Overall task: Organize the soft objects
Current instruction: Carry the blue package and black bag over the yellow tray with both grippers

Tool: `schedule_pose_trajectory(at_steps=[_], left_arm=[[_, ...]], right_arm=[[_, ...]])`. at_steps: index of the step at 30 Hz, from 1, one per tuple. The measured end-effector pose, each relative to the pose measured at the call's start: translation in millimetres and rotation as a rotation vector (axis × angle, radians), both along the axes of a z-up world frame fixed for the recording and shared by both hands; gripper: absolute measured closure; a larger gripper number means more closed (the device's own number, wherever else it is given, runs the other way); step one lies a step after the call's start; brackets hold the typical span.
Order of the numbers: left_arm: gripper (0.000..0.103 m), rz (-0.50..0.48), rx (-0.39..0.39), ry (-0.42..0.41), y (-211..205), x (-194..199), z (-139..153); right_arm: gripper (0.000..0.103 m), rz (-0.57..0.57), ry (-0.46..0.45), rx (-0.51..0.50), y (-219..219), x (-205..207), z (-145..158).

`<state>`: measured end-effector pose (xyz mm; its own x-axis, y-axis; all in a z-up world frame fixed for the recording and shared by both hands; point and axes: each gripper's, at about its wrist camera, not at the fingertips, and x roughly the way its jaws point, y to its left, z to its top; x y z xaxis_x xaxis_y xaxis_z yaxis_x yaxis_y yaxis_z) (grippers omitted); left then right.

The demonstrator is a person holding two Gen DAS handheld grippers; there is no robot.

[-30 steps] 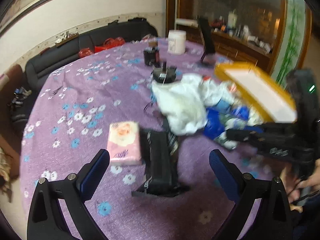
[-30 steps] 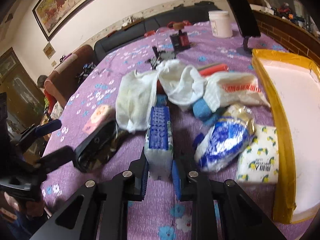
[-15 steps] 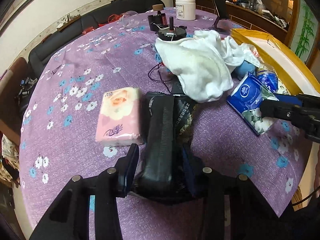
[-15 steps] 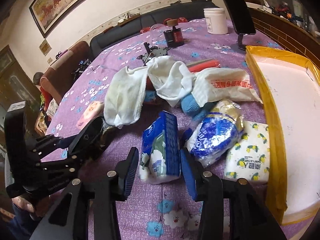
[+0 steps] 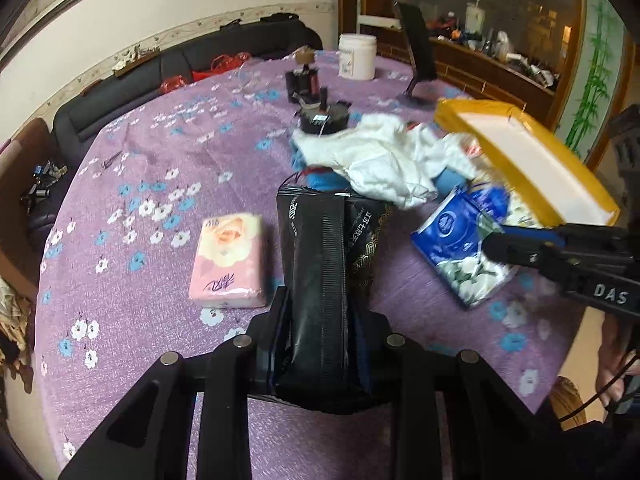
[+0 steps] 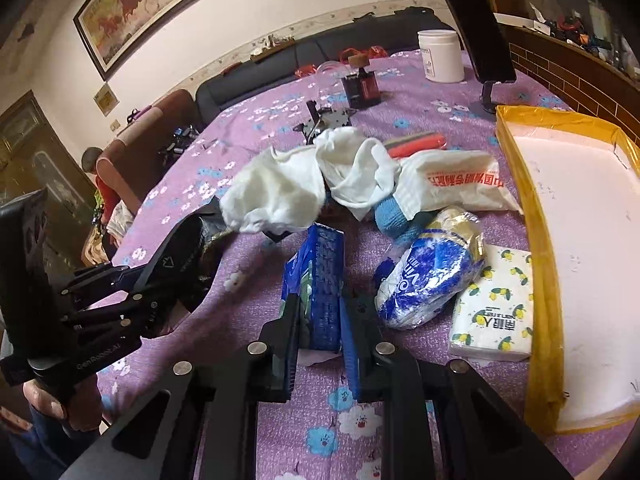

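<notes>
Your left gripper (image 5: pixel 320 344) jaws are closing on the black pack (image 5: pixel 320 264), long axis running straight ahead; pink tissue pack (image 5: pixel 229 261) just left, white cloth (image 5: pixel 376 160) beyond. Right gripper (image 6: pixel 320 336) jaws are closing on the blue pack (image 6: pixel 318 280).

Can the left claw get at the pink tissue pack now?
Probably not yet: the left claw is closing on the black pouch. The pink tissue pack lies uncovered just beside it.
</notes>
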<state>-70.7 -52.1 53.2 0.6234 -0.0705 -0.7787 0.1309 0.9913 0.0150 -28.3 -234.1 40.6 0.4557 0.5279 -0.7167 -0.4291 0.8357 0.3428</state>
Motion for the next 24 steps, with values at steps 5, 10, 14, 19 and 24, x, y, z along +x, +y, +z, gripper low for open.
schedule_pose_trajectory(at_steps=[5,10,14,19,24], left_arm=[[0.075,-0.038,-0.034,-0.039,-9,-7,20],[0.075,-0.086,-0.045,-0.072,-25,-6,38],[0.075,-0.121,-0.057,-0.068,-44,1,45],[0.075,-0.175,-0.074,-0.056,-82,24,53],[0.075,-0.221,-0.073,-0.054,-128,52,58]], right_arm=[[0.082,-0.01,-0.005,0.051,-18,-6,12],[0.082,-0.042,-0.013,0.105,-45,-8,26],[0.082,-0.092,-0.039,0.137,-72,-7,40],[0.082,-0.198,-0.078,0.15,-118,3,56],[0.082,-0.298,-0.098,0.134,-164,23,65]])
